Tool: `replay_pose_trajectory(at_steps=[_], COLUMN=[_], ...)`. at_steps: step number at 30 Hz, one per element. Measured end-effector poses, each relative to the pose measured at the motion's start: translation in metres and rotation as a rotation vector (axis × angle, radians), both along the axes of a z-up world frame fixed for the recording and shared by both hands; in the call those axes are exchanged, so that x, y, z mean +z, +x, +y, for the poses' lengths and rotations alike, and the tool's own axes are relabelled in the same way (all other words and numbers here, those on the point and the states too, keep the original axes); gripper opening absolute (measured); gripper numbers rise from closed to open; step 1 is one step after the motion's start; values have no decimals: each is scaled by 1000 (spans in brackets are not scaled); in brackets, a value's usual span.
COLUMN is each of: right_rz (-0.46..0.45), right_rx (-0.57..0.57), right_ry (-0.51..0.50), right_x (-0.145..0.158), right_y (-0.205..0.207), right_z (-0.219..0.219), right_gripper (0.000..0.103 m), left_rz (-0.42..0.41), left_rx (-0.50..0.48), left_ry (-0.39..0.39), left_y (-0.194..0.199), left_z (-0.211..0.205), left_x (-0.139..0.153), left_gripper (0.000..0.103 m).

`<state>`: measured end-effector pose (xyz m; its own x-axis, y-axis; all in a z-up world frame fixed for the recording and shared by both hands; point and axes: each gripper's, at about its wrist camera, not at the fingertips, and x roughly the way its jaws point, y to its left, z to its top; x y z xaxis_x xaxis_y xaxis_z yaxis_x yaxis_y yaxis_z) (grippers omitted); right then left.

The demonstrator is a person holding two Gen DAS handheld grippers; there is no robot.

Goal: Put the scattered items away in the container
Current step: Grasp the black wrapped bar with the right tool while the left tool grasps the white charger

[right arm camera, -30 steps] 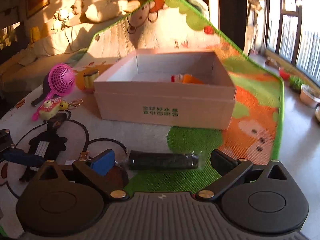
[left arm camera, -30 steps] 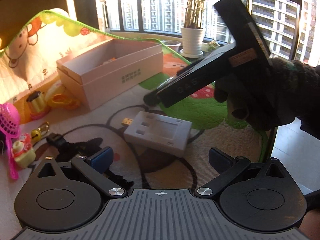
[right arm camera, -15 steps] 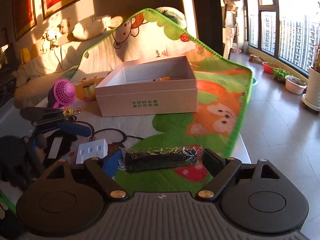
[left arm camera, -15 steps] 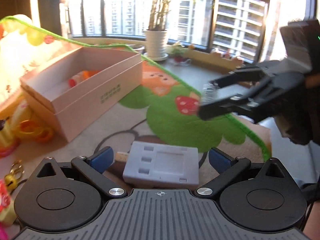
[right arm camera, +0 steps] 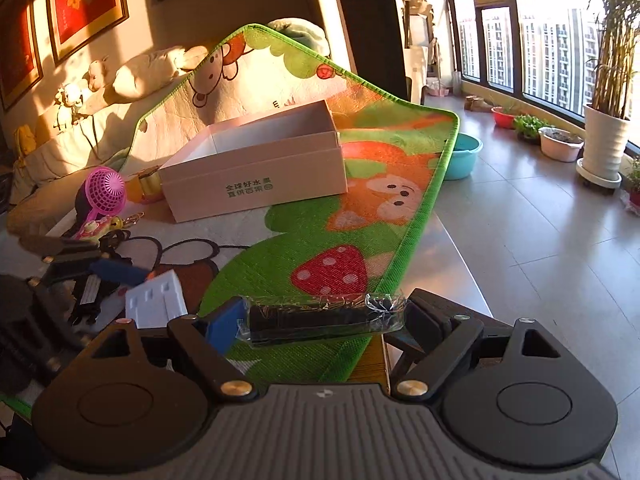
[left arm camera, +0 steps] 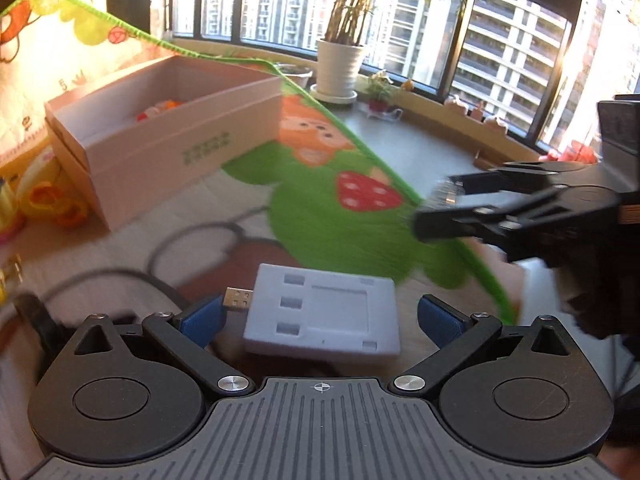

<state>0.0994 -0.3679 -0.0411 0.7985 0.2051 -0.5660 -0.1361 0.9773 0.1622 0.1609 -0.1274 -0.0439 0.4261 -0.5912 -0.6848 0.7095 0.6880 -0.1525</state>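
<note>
Now the right gripper [right arm camera: 324, 316], swung away from the pink cardboard box [right arm camera: 256, 176], grips a crinkly plastic-wrapped black bar [right arm camera: 320, 317] w/ both fingers, while the left gripper [left arm camera: 320, 316], fingers spread, has closed in on a boxy white charger [left arm camera: 324, 316] lying on the fuzzy mat [left arm camera: 340, 236].

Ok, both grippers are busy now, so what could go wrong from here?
1. The right gripper grips the film-wrapped black bar only by its ends, beside the mat's edge. It may slip in the crinkly film and drop to the floor.
2. The left gripper is open around the white charger, with one pad beside the USB plug. Closing might catch the plug and twist the charger.
</note>
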Motion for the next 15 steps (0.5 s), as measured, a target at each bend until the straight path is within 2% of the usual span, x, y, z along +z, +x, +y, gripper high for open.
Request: replay_pose_trajectory(at_steps=[3,6,8,11,15], right_rz=[-17,-37,-49,-61,-70], right_rx=[-3,-11,-16,-24,-36], right_ry=[-15,-29,-31,-36,-39], right_x=[2,4,5,6,6], right_y=[-5,-9,-13,-17,-21], right_z=[2,2,2,0,-6], right_gripper=[87,87,87,87,87], left_rz=[-20,-128,-133,-134,-222], left_rx=[14,135,184,149,151], left_ry=[-11,33,32,54,152], left_y=[-23,-39,-42,-44,-46], left_z=[-6,-15,-19,-30,-42], left_x=[2,4,4,2,-6], left_gripper=[103,103,103,103,103])
